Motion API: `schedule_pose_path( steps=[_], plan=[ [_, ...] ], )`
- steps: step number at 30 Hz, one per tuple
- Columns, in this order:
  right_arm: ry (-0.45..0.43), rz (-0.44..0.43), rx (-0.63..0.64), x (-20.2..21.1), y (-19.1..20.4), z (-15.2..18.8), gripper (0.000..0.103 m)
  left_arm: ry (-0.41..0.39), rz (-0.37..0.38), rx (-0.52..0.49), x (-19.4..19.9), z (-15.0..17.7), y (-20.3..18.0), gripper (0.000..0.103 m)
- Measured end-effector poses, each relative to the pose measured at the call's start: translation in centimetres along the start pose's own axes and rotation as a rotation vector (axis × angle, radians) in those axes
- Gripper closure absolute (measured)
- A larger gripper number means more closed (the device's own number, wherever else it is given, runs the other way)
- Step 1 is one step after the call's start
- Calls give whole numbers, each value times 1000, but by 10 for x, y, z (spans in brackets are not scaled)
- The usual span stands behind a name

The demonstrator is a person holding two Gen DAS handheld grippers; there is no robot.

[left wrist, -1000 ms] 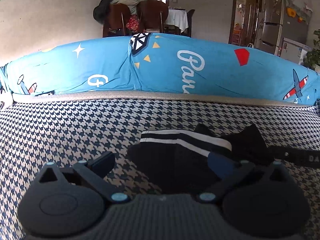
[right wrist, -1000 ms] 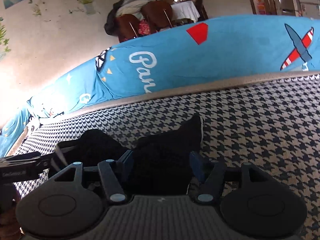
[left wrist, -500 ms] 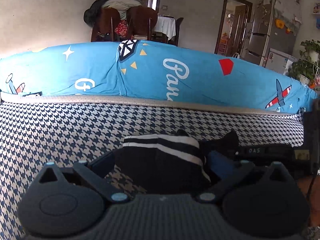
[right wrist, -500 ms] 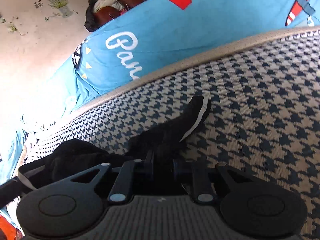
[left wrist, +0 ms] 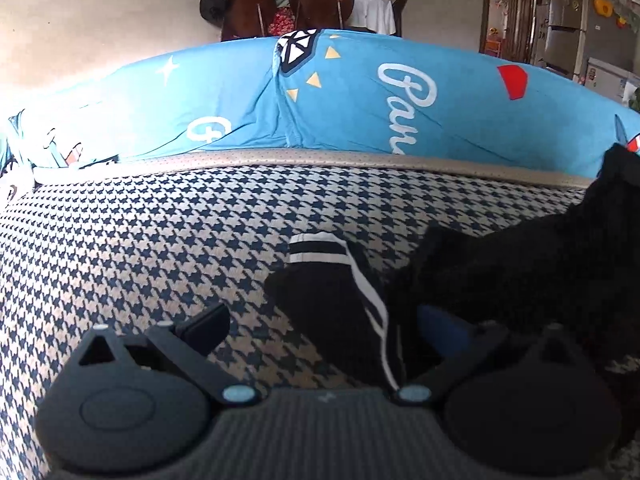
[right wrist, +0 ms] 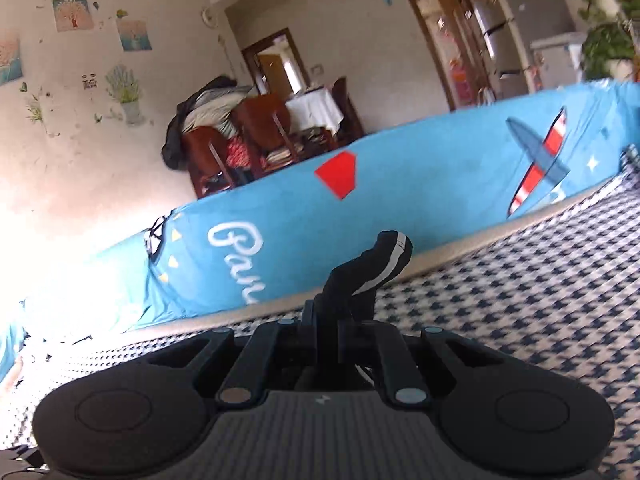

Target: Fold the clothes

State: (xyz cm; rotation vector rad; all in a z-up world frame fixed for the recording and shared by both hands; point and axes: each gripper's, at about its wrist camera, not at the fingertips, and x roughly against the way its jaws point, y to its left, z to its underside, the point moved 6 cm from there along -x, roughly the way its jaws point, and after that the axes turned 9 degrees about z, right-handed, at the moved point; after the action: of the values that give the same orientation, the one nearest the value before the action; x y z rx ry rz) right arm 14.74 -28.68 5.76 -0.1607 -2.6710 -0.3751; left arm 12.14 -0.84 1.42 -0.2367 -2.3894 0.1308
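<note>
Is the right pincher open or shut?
Shut. The right gripper pinches the black sock, whose striped end sticks up past its fingers.

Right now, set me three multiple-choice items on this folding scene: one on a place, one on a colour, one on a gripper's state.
1. Where does the black garment lie in the left wrist view?
A. On the houndstooth cover
B. On a chair
C. On the floor

2. What colour are the garment's stripes?
A. Red
B. White
C. Yellow

3. How does the right gripper stand?
A. Open, clear of the cloth
B. Shut on the black garment
C. Shut on nothing

Answers:
1 A: the cloth rests on the checked cover in front of the blue cushion.
2 B: white bands cross the black cuff.
3 B: its fingers pinch a fold of black cloth that rises above them, while the left gripper stands open.
</note>
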Motion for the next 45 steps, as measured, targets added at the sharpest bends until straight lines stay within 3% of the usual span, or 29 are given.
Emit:
schedule_pose_path(
  steps=[4,8,16,20,28,31,35,37,38,42,45],
  plan=[
    [21,68,-32,-4,-18,-2,87,3,19,21,-1,-1,2,0],
    [44,85,-78,-3,-38,-1,70,7,38,42,-1,-3,4,0],
    [188,-88,-91,13,-42,23,47,24,92,60,-2,-2,-1,0],
    [252,-88,-92,11,-50,39,34,50,146,25,-1,5,-18,0],
    [428,-76,-201,-12,-62,72,29,95,197,-40,-5,21,-35,0],
    [466,-82,-228,-20,-59,82,28,110,209,-50,-9,25,-39,0],
    [486,-118,-251,-27,-48,88,20,126,219,-44,-15,29,-40,0],
    [497,-160,-266,-29,-41,89,21,137,223,-32,-19,30,-40,0],
    [496,-178,-269,-29,-37,89,28,141,223,-30,-20,31,-41,0],
    [476,-221,-194,-28,-19,86,88,128,224,-37,-20,31,-42,0],
    [403,-219,-102,-20,-8,77,95,119,221,-32,-19,29,-42,0]
  ],
)
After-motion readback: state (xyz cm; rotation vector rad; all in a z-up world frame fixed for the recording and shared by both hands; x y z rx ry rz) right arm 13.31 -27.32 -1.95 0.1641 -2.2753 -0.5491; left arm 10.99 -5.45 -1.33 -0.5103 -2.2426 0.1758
